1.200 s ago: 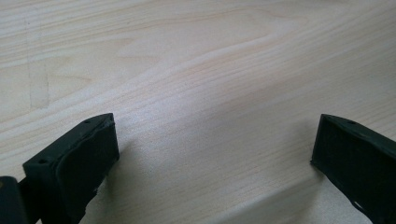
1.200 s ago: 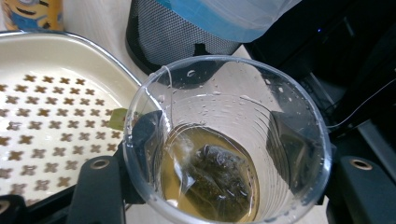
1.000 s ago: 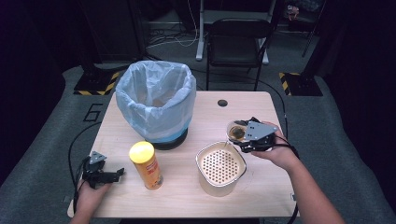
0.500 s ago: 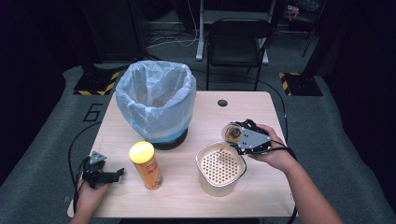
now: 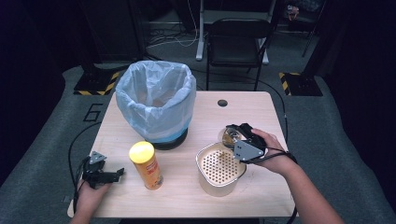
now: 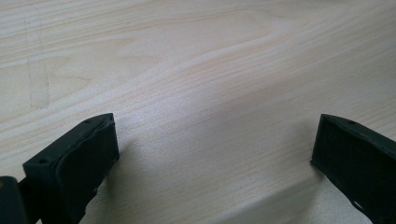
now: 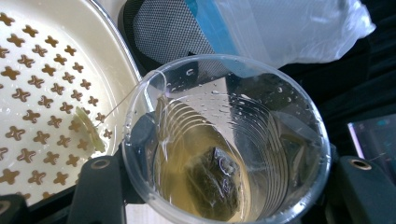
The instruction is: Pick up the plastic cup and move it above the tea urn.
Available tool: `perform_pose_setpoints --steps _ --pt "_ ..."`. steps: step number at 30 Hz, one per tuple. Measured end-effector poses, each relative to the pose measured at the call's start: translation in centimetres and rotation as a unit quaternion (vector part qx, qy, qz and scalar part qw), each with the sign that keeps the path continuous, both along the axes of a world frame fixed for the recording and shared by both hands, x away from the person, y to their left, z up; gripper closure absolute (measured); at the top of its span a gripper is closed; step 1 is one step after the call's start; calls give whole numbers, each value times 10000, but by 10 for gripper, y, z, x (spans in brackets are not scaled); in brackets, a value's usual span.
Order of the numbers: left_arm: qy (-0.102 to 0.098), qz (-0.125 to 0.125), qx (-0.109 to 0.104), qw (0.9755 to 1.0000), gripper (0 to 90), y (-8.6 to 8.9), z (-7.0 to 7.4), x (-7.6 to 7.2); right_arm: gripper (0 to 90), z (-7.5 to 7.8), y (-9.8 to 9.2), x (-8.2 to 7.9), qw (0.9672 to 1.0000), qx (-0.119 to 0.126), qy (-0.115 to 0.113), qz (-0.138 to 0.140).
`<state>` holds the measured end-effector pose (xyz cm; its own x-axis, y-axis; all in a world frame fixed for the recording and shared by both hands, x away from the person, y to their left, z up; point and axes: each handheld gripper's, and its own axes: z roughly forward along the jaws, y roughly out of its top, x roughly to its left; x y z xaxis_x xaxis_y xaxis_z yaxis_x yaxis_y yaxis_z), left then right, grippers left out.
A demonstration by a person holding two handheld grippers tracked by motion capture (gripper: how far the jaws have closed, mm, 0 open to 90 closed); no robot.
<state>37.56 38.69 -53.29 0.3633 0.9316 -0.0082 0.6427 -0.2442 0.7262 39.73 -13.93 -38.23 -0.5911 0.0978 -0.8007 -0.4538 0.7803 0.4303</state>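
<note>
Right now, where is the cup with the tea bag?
The clear cup sits in the right gripper's jaws, tilted at the perforated strainer's right rim, right of the lined bin.

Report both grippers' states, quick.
Left gripper: open, holding nothing, jaws wide over the table.
Right gripper: closed on the clear plastic cup with a tea bag inside.

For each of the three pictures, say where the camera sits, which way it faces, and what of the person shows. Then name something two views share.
High view: above the near edge, facing forward and down on the table; both forearms and grippers show.
Left gripper view: on the left gripper, facing bare tabletop; its open jaws show.
Right gripper view: on the right gripper, facing down into the cup it clamps.
Shared: strainer and bin bag.
</note>
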Motion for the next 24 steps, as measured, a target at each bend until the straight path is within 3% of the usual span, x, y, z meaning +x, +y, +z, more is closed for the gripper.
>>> perform_pose_setpoints --steps 8,12,16,19,24 --pt "2 0 2 10000 3 0 0 0 369 -4 4 -7 9989 -284 -376 70" --pt "0 1 1 10000 3 0 0 0 370 -6 9 -14 9949 -676 -736 98" --pt "0 0 0 10000 3 0 0 0 370 -10 15 -21 9846 -1189 -1280 111" --pt "1 1 -1 10000 3 0 0 0 370 -11 18 -25 9794 -1390 -1459 136" --pt "0 0 0 10000 3 0 0 0 371 -14 23 -29 9620 -1949 -1903 203"
